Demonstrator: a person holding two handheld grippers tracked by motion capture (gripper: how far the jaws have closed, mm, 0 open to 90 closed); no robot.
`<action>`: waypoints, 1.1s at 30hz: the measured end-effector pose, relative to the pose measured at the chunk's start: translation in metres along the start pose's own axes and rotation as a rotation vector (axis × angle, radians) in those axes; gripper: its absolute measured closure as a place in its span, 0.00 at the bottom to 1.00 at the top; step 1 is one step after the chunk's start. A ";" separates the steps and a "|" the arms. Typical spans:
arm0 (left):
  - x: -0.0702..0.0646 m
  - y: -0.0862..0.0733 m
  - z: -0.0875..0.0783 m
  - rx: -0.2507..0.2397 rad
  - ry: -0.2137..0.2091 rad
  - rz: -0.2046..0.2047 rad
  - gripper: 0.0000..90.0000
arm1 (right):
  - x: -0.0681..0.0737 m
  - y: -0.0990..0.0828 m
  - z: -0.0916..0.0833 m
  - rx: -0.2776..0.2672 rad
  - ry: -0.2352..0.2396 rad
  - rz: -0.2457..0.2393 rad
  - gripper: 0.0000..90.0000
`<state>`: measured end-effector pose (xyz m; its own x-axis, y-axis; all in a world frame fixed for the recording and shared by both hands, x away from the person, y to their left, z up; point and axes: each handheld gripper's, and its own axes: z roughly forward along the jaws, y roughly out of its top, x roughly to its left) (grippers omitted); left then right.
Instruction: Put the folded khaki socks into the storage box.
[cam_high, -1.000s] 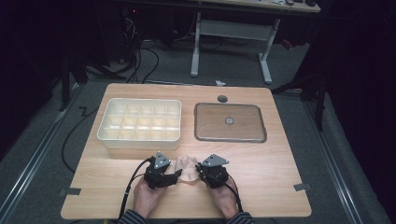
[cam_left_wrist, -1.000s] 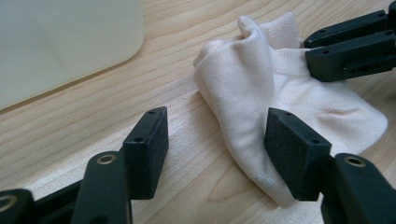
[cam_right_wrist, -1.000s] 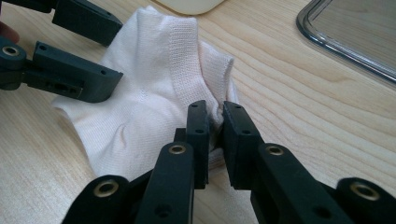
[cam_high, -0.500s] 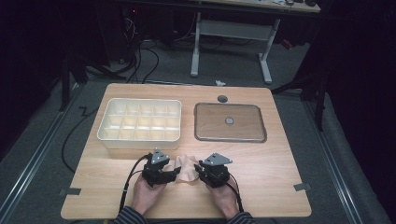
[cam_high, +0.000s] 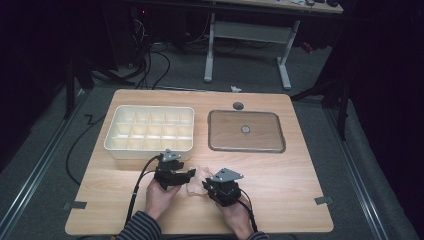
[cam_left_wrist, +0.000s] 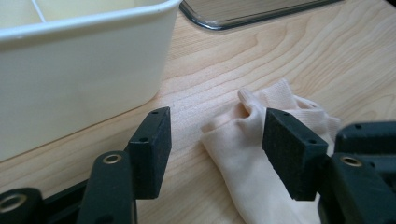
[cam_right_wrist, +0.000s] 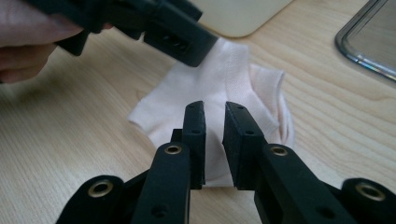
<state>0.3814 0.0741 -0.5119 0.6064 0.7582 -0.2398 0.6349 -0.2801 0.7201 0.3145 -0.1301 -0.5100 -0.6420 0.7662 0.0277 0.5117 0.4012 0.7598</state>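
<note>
Pale pink cloth (cam_high: 198, 176): crumpled on the worktop (cam_high: 290, 185), just in front of the cream compartment box (cam_high: 145, 151), near its right front corner, apart from its wall. Same spot as a second ago, but bunched into a raised fold at the end toward the box.

At that end, left tongs (cam_high: 189, 175): wide, straddling the fold (cam_left_wrist: 247, 140), one pad just beside the fabric, the other over bare wood on the box's (cam_left_wrist: 70, 84) side. Just been closing a little, nothing pressed yet. Shifted slightly toward the box compared with a second ago.

At the end away from the box, right tongs (cam_high: 206, 186): narrow, only a slit left between the pads, tips down on the cloth's (cam_right_wrist: 224, 88) near edge. Just been closing after a brief widening. Cannot tell whether a pinch of fabric is caught in the slit or merely seen through it. From this side, left tongs (cam_right_wrist: 182, 42) hanging over the far part of the cloth, box corner (cam_right_wrist: 238, 18) behind.

Judged from this: re-gripping in progress, both ends being taken for folding or for lifting into the box. Not yet secured on the left; doubtful on the right. Lifting now would likely leave one end trailing.

To the right of the box, well apart from the cloth: flat grey tray (cam_high: 211, 131), untouched.
</note>
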 end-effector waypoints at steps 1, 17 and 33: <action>0.001 0.000 0.003 0.010 0.001 -0.004 0.49 | 0.000 -0.001 0.001 0.005 0.000 0.001 0.88; 0.002 -0.003 0.015 0.070 0.010 0.042 0.70 | -0.005 -0.013 0.009 0.038 0.007 -0.003 0.87; 0.007 -0.007 0.008 0.064 -0.075 0.031 0.92 | -0.007 -0.014 0.008 0.037 0.011 0.000 0.87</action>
<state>0.3849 0.0768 -0.5236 0.6592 0.7027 -0.2679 0.6427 -0.3415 0.6858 0.3161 -0.1368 -0.5264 -0.6482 0.7607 0.0356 0.5324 0.4192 0.7354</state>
